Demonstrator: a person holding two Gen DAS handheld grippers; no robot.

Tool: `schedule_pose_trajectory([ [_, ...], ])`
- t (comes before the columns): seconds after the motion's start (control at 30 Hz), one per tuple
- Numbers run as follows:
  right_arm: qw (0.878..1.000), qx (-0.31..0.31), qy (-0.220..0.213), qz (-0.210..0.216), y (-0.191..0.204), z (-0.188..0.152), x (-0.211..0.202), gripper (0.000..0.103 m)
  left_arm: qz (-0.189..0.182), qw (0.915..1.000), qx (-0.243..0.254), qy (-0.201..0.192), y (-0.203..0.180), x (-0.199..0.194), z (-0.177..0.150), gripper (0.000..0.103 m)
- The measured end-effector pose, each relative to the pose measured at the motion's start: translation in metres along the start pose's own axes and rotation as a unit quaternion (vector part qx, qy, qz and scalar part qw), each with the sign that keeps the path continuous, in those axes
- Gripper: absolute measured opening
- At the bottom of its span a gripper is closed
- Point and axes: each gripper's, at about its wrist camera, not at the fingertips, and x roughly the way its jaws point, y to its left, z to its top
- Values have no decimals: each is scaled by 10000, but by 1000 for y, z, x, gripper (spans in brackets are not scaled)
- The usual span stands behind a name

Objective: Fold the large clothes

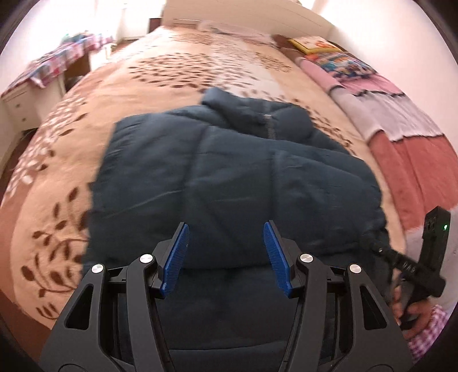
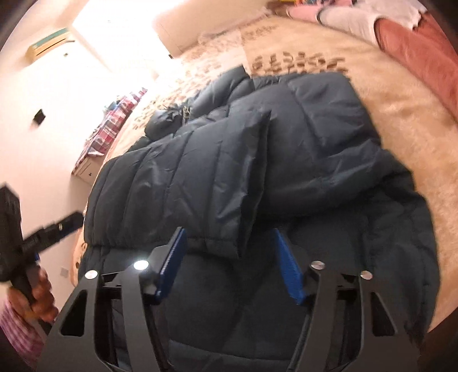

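Note:
A dark navy quilted puffer jacket (image 1: 229,171) lies on the bed with its sleeves folded in over the body and its collar and zipper at the far end. It also shows in the right wrist view (image 2: 286,160), where one folded sleeve panel lies on top. My left gripper (image 1: 226,229) is open and empty, just above the near hem. My right gripper (image 2: 229,231) is open and empty, over the near end of the folded sleeve. The right gripper's body (image 1: 412,266) shows at the right edge of the left wrist view, and the left gripper's body (image 2: 28,240) at the left edge of the right wrist view.
The beige leaf-patterned blanket (image 1: 143,85) covers the bed. Folded pink, white and red blankets (image 1: 400,137) lie along its right side, with colourful cushions (image 1: 329,51) beyond. A white nightstand with a patterned cloth (image 1: 43,74) stands at the left. The white headboard (image 1: 243,11) is at the far end.

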Motion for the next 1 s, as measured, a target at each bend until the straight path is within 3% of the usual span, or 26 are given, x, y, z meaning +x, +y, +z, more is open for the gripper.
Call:
schedule_pose_trajectory([
  [0.07,9997,150,168,-52,3,2,11,49,171,9998,-46,-13,14,3,-1,54],
  [0.13,9994,228,251,-17,8,4,16,21,483,9988,-58,-85,28,5,-1,54],
  [0.2,9998,92,164,-87,18,7,12,10,629,9979,-126,-85,40,9,-1,54],
  [0.43,9978,-348,-558,62,37,16,-45,8,698,9970,-330,2,50,15,-6,54],
  [0.6,9994,-27,-184,-309,3,9,-26,8,887,9955,-287,145,46,25,-9,54],
  [0.73,9992,142,46,-368,-8,-5,-5,8,948,9950,-283,123,45,21,-7,54],
  [0.9,9994,147,47,-320,-10,-6,-4,8,1048,9942,-233,85,44,21,2,54],
  [1.0,9989,191,-296,-301,-8,-7,-19,8,1006,9945,-295,-20,42,19,14,54],
])
